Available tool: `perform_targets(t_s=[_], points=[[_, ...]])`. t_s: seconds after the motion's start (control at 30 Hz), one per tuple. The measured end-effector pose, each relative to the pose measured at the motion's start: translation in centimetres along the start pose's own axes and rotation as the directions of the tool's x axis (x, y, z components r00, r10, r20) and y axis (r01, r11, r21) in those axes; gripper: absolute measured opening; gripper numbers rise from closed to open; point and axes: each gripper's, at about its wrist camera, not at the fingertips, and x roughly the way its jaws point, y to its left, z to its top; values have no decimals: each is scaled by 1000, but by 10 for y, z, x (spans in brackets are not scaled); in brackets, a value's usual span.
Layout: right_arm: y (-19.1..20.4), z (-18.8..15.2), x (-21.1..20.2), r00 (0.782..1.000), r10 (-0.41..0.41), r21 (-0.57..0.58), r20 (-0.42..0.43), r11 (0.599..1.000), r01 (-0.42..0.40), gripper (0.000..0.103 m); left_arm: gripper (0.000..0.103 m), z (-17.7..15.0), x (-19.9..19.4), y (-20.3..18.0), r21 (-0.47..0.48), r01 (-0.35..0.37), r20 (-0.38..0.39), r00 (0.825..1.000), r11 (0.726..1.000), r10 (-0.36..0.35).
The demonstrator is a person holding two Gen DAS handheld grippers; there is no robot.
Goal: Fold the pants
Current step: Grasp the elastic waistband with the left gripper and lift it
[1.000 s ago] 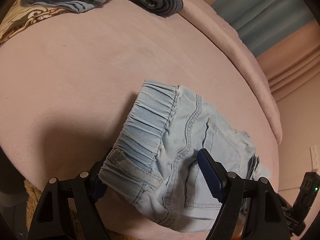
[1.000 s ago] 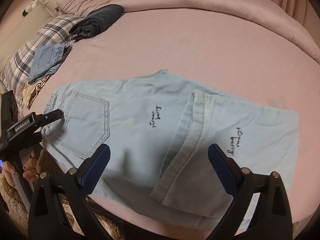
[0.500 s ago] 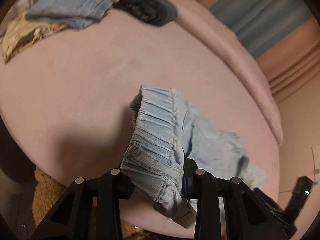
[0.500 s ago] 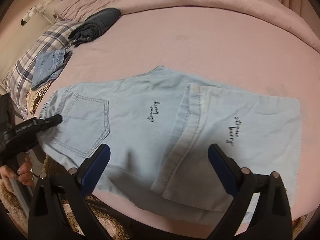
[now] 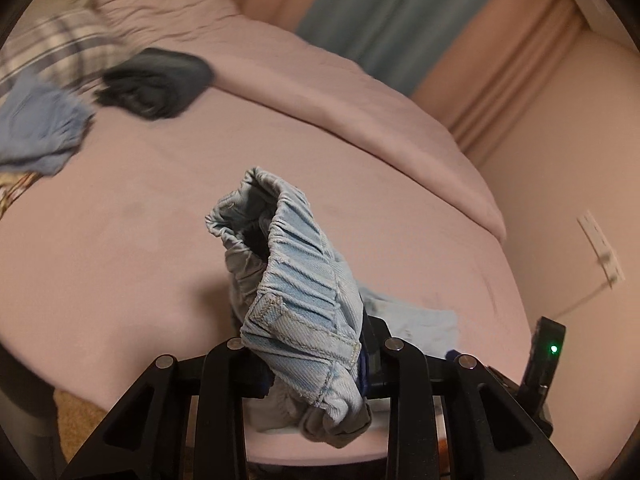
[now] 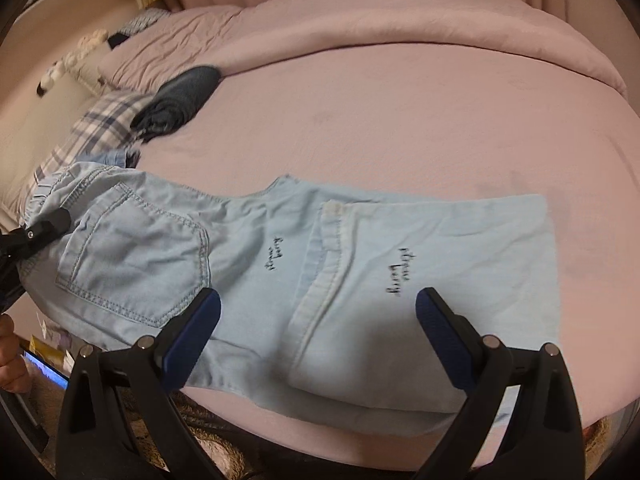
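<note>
Light blue denim pants lie spread on the pink bed, one leg folded back over the other. My left gripper has its jaws closing on the elastic waistband, whose bunched cloth fills the gap and is raised off the bed. The right wrist view shows that left gripper at the waistband corner, far left, beside the back pocket. My right gripper hangs open above the folded leg near the bed's front edge, with nothing between its pads.
A folded dark garment and another blue denim piece lie by a plaid pillow at the back left. A rolled pink duvet borders the far side. A person's hand shows at lower left.
The left gripper went from open around the waistband to clamped on it and lifted it up off the bed. The right gripper drifted slightly over the legs, still open.
</note>
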Motion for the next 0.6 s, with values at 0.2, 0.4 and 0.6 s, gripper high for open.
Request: perform_targets(t_s=[0.2,0.4,0.6], points=[[-39,-4,-26,998,-23,96,57,995,17,99,28,6,19,-56,125,67,-46,997,990,-62],[-80,-14,-46,994,-69,199,90,979,50,99,28,2,60,-115,237,135,-143,984,962,-103],[-122,-31,-64,988,-118,294,105,952,83,99,28,-24,120,-161,301,200,-289,951,933,-110]])
